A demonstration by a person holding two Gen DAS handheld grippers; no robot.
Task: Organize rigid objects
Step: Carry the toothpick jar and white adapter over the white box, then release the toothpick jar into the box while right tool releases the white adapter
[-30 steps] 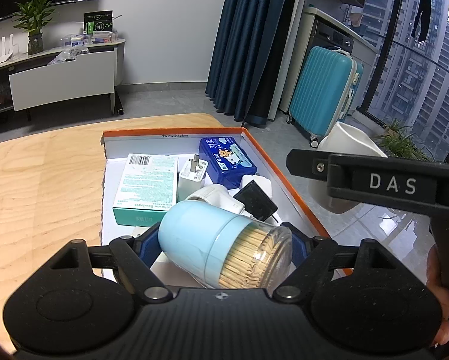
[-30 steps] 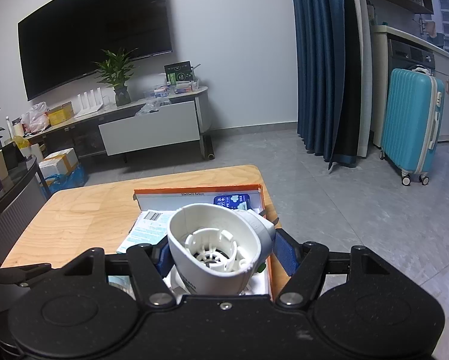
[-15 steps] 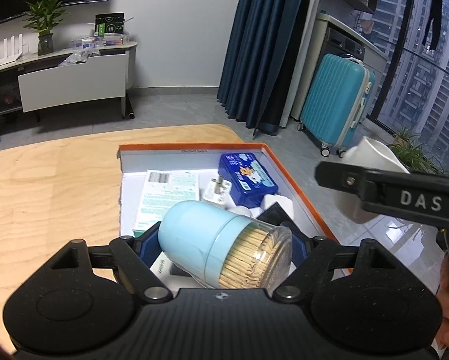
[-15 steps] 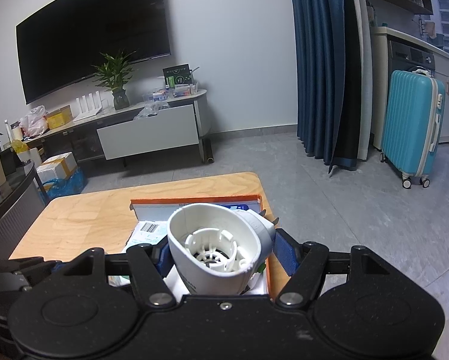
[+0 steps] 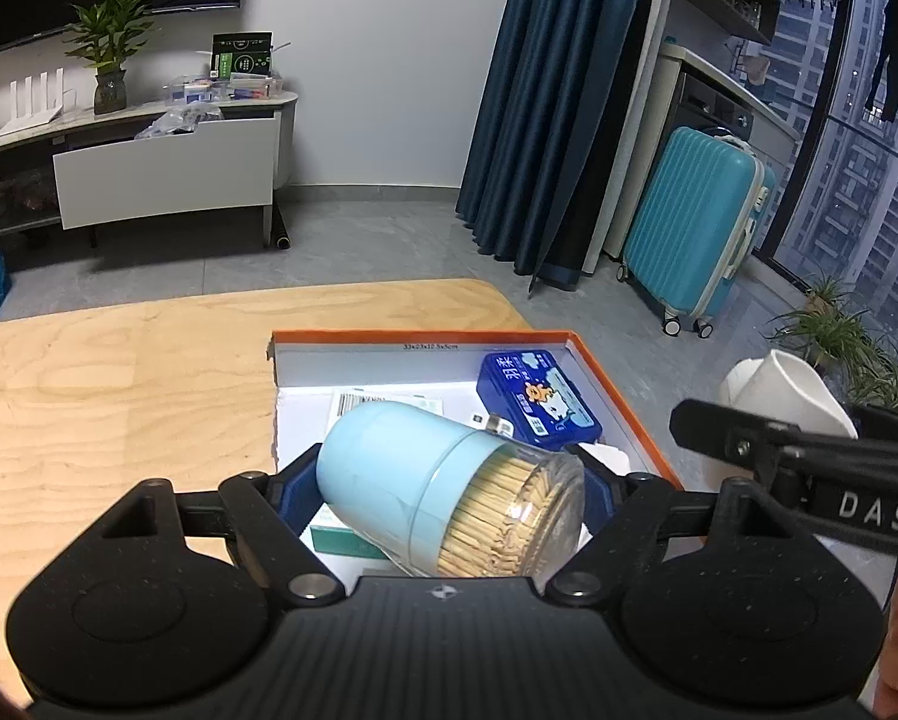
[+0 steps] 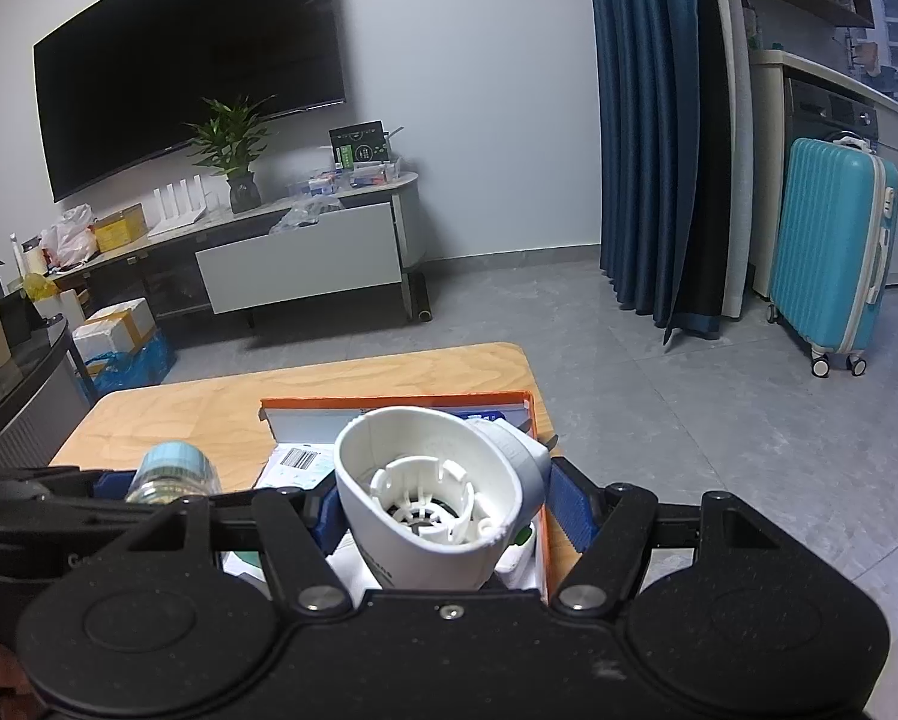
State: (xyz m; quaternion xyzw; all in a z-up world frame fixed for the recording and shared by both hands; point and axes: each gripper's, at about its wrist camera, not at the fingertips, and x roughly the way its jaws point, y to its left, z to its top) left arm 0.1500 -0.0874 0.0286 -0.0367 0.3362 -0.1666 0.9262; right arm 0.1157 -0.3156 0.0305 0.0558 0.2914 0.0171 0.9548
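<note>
**Pale-blue toothpick jar and white funnel piece, both held aloft over orange-rimmed box**

Pale-blue plastic toothpick jar with clear cap (image 5: 449,492), pinched on its side between the blue pads of the left gripper (image 5: 449,501), clear end toward the camera. White plastic funnel-shaped piece with ribbed inner hub (image 6: 437,498), clamped likewise in the right gripper (image 6: 443,510), open mouth facing the lens. Both carried above a shallow cardboard box with orange rim (image 5: 623,414), set at the far right corner of a light plywood table (image 5: 119,396).

Listed inside the box: dark-blue rectangular tin with cartoon print (image 5: 536,399); white-and-green flat carton with barcode (image 6: 299,462); white plug adapter (image 5: 491,420), mostly covered.

Step judged in hand: carriage of two items, neither yet set down. Whether bound into the box or out of it, not determinable. Next move judged to call for a free patch chosen for each piece, lowering until seated, then spreading of the jaws, one hand at a time to avoid collision.

Hidden or doubtful: near half of the box floor, masked by the jar and gripper bodies; rear of the funnel piece; print on the tin, illegible; person shown only as a sliver of hand at frame edges.
</note>
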